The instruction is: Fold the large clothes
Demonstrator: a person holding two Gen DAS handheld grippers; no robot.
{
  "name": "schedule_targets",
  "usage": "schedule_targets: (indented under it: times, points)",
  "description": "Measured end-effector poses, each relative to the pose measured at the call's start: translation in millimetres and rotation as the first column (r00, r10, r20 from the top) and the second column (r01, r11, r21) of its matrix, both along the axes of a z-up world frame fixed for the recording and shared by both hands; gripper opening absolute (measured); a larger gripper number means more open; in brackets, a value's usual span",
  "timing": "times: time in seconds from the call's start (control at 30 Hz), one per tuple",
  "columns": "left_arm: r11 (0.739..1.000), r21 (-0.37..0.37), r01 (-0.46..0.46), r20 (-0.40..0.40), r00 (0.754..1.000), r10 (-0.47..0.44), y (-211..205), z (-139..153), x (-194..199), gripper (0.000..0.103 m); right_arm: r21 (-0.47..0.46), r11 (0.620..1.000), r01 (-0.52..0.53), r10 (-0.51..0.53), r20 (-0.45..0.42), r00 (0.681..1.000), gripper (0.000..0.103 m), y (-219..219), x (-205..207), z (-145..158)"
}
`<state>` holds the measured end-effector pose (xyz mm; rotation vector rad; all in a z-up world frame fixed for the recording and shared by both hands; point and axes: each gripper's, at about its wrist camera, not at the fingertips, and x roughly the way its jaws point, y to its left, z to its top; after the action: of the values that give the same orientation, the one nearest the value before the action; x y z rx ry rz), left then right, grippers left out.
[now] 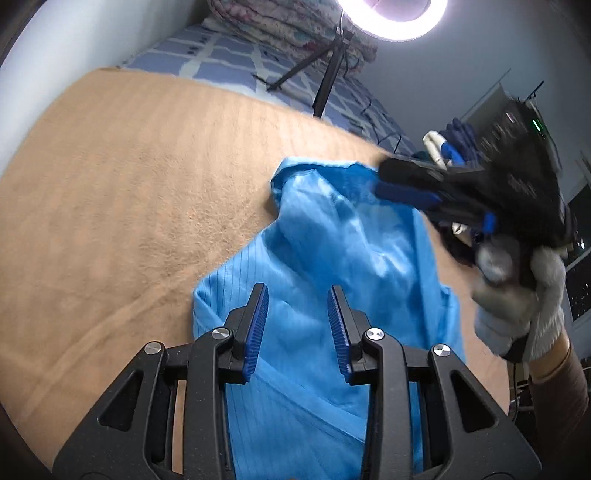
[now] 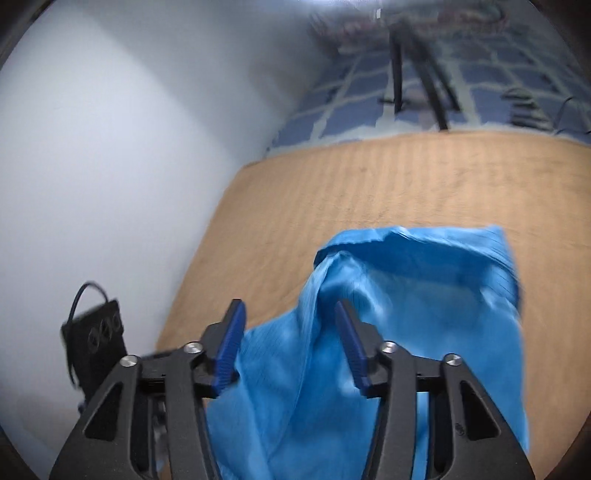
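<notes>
A large bright blue garment (image 1: 332,240) lies rumpled on a tan blanket (image 1: 129,184); one ridge of cloth is raised along its length. My left gripper (image 1: 296,293) hovers above its near part, jaws open, with cloth below the blue pads and none pinched. Blurred in a gloved hand (image 1: 524,306), my right gripper (image 1: 382,177) reaches over the garment's far right edge. In the right wrist view the right gripper (image 2: 290,306) stands open over the garment (image 2: 424,277). The raised fold runs up between its fingers, and the pads are not pressing on it.
A ring light (image 1: 399,18) on a black tripod (image 1: 328,81) stands on a blue checked sheet (image 1: 221,51) beyond the blanket (image 2: 369,184). A folded quilt (image 1: 280,22) lies behind it. A white wall (image 2: 110,147) and a black box with a cable (image 2: 96,339) are left; piled clothes (image 1: 454,140) are right.
</notes>
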<state>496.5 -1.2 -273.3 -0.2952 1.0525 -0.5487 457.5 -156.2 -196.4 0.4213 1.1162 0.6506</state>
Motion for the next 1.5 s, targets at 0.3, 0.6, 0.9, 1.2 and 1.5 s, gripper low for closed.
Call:
schedule_targets:
  times: [0.3,0.6,0.9,1.2,1.5]
  points:
    - [0.995,0.084,0.059,0.050,0.997,-0.063,-17.9,-26.2,-1.6,0.033,-0.095,0.995,0.010,-0.018,-0.083,0.996,0.034,25.5,46.9,-43.6]
    - [0.995,0.087,0.057,0.074,0.995,-0.063,-17.1,-28.2,-9.1,0.033,-0.223,0.975,0.005,0.000,0.023,1.000,0.000,43.1,37.6,-34.8]
    - [0.995,0.085,0.053,0.077,0.995,-0.060,-16.3,-29.0,-9.3,0.033,-0.157,0.985,0.078,-0.048,0.183,0.982,0.000,-4.7,23.5,4.1]
    - [0.994,0.095,0.051,0.085,0.995,-0.059,-17.6,-28.6,-10.8,0.033,-0.073,0.997,-0.011,0.005,-0.079,0.997,0.003,16.5,38.8,-26.5]
    - [0.994,0.091,0.051,0.084,0.995,-0.059,-17.4,-28.5,-10.8,0.033,-0.028,0.999,0.017,-0.021,-0.153,0.988,0.019,13.6,37.7,-45.1]
